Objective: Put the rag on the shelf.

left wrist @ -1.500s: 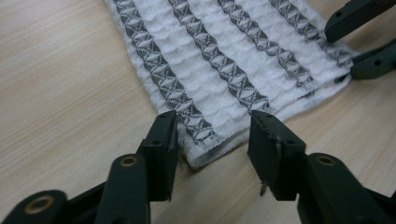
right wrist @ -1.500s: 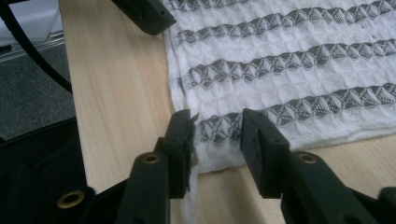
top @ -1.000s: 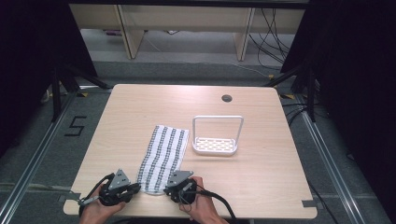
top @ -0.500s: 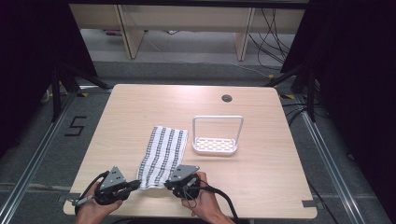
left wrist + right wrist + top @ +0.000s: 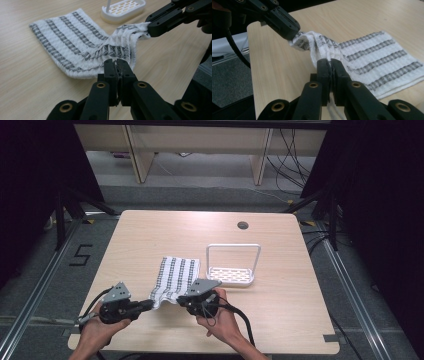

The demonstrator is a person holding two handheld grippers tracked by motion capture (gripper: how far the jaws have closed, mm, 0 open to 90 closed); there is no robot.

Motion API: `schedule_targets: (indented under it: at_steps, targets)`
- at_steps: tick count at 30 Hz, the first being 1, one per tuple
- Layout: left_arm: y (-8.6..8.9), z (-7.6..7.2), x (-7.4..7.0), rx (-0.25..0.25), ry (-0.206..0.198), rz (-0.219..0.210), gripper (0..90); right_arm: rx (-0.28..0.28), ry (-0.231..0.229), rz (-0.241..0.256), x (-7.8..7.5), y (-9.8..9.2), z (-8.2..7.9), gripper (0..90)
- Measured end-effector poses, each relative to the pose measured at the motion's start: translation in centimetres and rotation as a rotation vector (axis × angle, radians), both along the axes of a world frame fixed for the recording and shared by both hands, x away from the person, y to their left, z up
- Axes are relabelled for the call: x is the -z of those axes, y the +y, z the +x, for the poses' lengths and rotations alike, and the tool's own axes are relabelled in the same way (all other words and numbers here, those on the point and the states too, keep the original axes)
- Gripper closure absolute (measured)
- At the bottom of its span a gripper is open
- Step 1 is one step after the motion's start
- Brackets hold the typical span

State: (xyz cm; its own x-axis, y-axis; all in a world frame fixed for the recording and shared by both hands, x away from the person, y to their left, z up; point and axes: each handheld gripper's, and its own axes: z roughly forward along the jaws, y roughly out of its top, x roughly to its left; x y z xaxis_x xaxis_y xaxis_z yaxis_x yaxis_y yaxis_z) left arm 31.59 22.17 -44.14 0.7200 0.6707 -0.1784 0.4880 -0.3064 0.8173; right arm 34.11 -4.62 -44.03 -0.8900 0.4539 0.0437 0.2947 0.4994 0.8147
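The striped waffle-weave towel (image 5: 176,279) lies near the middle of the bench (image 5: 150,235), toward its near edge, most of it flat while its near edge is bunched and raised off the wood. The left gripper (image 5: 148,304) pinches the near left corner, its jaws clamped tight on a fold of cloth, and the right gripper (image 5: 181,299) pinches the near right corner the same way. Both grasps look made, so judging by this, the lift and fold toward the far edge are yet to come. The towel is soft white cotton with a textured honeycomb weave and dark grey bands running near to far; it sags and puckers between the two grips. Just to its right stands a white plastic soap tray (image 5: 232,275) with a slotted base and a tall, thin loop handle. The bench is pale wood-grain laminate with a round cable hole (image 5: 243,225) at the far side.
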Motion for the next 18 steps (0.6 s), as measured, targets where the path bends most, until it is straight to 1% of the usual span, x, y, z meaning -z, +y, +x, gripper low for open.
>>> schedule_targets:
  at_steps: [1,2,3,4,5,6,7,8,9,10,11,12,13,14,15,16,18]
  targets:
    - [-0.1,0.2,-0.5,0.002,0.001,-0.009,86.8,-0.009,-0.019,0.005,-0.3,0.0,0.2,86.8]
    - [-0.1,0.4,-1.1,0.009,0.006,-0.01,86.9,0.006,0.007,0.007,-0.8,-0.1,0.3,86.8]
    - [-0.2,0.6,-1.7,0.015,0.005,-0.027,86.9,0.009,0.002,0.023,-1.5,-0.2,0.6,86.8]
    - [-0.3,0.7,-2.4,0.017,0.004,-0.022,86.9,0.009,0.002,0.023,-1.5,-0.2,0.6,86.8]
    - [-0.4,0.9,-3.2,0.019,0.0,-0.036,86.9,0.006,-0.011,0.023,-2.0,-0.3,0.7,86.8]
    - [-0.4,1.0,-3.8,0.024,-0.004,-0.033,86.9,0.008,-0.024,0.035,-2.6,-0.4,1.0,86.8]
    - [-0.4,1.2,-4.5,0.029,-0.007,-0.037,87.0,0.018,-0.021,0.052,-3.5,-0.5,1.3,86.9]
    - [-0.5,1.3,-5.2,0.038,-0.01,-0.048,87.0,0.018,-0.021,0.052,-3.5,-0.5,1.3,86.9]
    - [-0.6,1.5,-5.9,0.04,-0.016,-0.039,86.9,0.017,-0.026,0.071,-4.6,-0.7,1.6,86.9]
    - [-0.7,1.6,-6.5,0.036,-0.03,-0.042,86.9,0.017,-0.026,0.071,-4.6,-0.7,1.6,86.9]
    - [-0.7,1.8,-7.3,0.04,-0.033,-0.049,86.9,0.025,-0.015,0.084,-5.2,-0.9,1.7,86.9]
    - [-0.7,2.0,-7.7,0.047,-0.036,-0.066,86.9,0.031,-0.017,0.101,-6.4,-1.1,1.9,86.9]
    - [-0.7,2.0,-8.2,0.045,-0.037,-0.066,86.9,0.031,-0.017,0.101,-6.4,-1.1,1.9,86.9]
    - [-0.7,2.0,-8.8,0.049,-0.037,-0.065,86.9,0.024,-0.043,0.108,-6.9,-1.2,2.1,86.9]
    - [-0.9,2.1,-9.7,0.06,-0.045,-0.081,86.9,0.026,-0.051,0.131,-8.1,-1.5,2.2,86.9]
    - [-0.9,2.1,-9.7,0.06,-0.045,-0.081,86.9,0.026,-0.051,0.131,-8.1,-1.5,2.2,86.9]
    - [-1.0,2.1,-10.8,0.07,-0.047,-0.102,86.9,0.032,-0.033,0.153,-9.2,-1.8,2.2,87.0]
